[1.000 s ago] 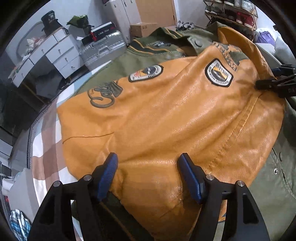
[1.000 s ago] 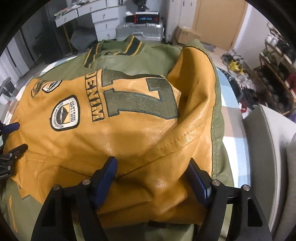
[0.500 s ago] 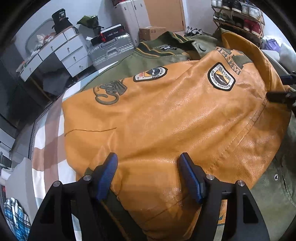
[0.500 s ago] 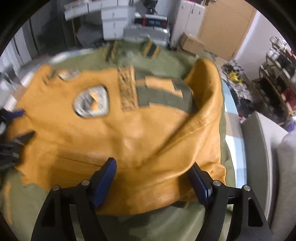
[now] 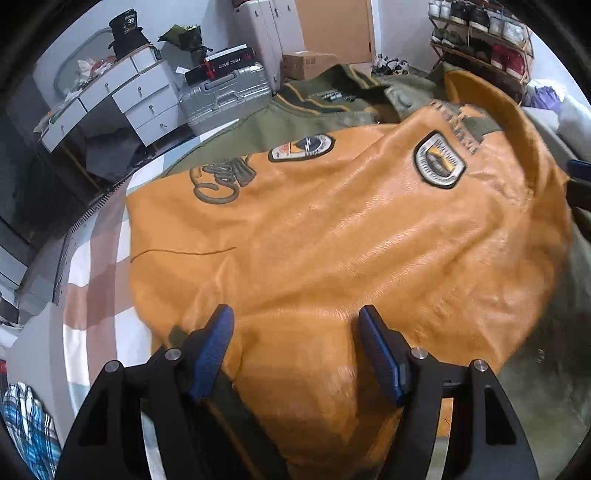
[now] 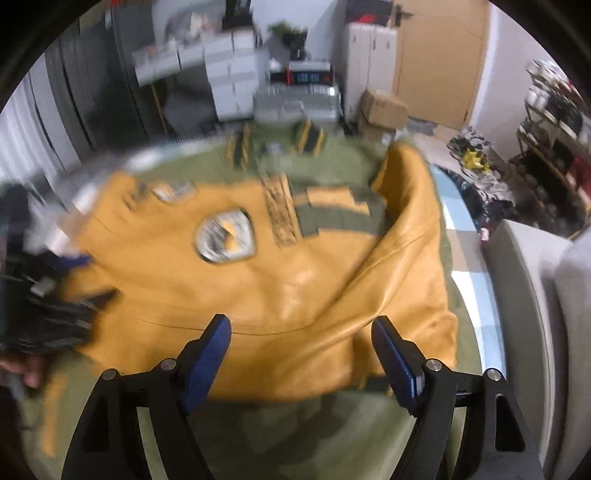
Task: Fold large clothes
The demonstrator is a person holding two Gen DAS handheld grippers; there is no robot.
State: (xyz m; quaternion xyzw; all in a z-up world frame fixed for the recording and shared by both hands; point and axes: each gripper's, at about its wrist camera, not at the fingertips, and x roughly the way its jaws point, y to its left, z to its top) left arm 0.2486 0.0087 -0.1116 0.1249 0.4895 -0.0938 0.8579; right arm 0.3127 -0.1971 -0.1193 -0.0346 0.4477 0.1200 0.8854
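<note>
An olive jacket (image 5: 236, 133) with orange leather sleeves (image 5: 332, 240) lies spread on the bed, the sleeves folded across its body (image 6: 332, 424). My left gripper (image 5: 295, 332) sits at the near edge of the orange leather, and a bulging fold is pinched between its blue pads (image 5: 212, 339). My right gripper (image 6: 301, 339) hovers open just above the near hem of the orange leather (image 6: 295, 288), its pads clear of it. Each gripper shows at the edge of the other's view: the right gripper (image 5: 580, 181) and the blurred left gripper (image 6: 86, 278).
A checked sheet (image 5: 99, 295) covers the bed (image 6: 461, 258). Beyond it stand a silver suitcase (image 5: 225, 96), white drawers (image 5: 147, 103), a cardboard box (image 6: 384, 107) and a shoe rack (image 5: 480, 33). A grey cushion (image 6: 535, 314) lies to the right. A person's hand (image 6: 26, 373) shows at the lower left.
My right gripper has drawn back and up off the orange leather, which no longer sits between its pads. The left gripper has stayed in place on the leather.
</note>
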